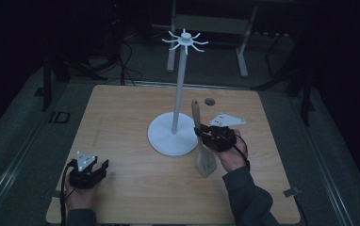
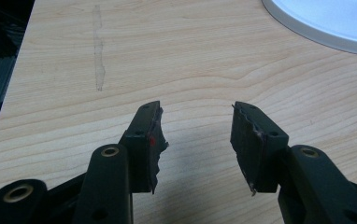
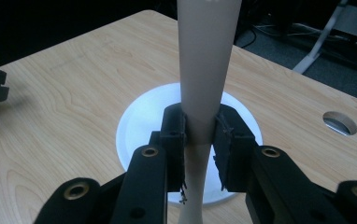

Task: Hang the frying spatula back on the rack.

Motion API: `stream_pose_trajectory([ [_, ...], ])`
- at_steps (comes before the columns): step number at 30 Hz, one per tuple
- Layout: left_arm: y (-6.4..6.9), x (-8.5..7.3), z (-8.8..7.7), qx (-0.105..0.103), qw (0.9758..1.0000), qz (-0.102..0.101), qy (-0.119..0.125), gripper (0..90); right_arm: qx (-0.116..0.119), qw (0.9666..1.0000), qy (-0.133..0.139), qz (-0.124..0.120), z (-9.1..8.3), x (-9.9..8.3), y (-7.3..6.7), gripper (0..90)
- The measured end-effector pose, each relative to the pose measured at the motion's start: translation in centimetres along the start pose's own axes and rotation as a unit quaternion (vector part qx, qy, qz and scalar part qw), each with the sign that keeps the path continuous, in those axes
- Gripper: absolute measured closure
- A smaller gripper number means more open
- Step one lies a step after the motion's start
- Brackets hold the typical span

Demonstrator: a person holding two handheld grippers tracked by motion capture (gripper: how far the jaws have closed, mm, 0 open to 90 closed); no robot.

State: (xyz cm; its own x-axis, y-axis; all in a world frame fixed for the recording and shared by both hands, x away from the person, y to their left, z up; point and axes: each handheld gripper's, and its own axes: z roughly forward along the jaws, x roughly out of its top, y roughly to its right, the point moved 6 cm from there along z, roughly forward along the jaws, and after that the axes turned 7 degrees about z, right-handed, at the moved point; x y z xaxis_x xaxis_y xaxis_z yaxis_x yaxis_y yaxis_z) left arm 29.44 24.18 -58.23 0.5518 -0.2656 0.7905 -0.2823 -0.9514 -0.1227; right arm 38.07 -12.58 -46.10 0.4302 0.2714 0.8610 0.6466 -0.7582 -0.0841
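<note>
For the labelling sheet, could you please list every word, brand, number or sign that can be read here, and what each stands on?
None can be read: the wooden table, the white stand, the wooden spatula, the left gripper and the right gripper bear no lettering.
A dark mark on the floor left of the table might be characters, but it is too dim to read.
</note>
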Motion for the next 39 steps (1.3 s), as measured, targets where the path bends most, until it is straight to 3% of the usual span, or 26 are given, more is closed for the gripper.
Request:
stream_pose_trajectory([
  [39,-0.1,0.0,-0.1,0.001,1.0000,-0.006,0.005,53.4,0.017,0.9985,0.052,0.008,-0.3,2.6,-1.0,75.0],
])
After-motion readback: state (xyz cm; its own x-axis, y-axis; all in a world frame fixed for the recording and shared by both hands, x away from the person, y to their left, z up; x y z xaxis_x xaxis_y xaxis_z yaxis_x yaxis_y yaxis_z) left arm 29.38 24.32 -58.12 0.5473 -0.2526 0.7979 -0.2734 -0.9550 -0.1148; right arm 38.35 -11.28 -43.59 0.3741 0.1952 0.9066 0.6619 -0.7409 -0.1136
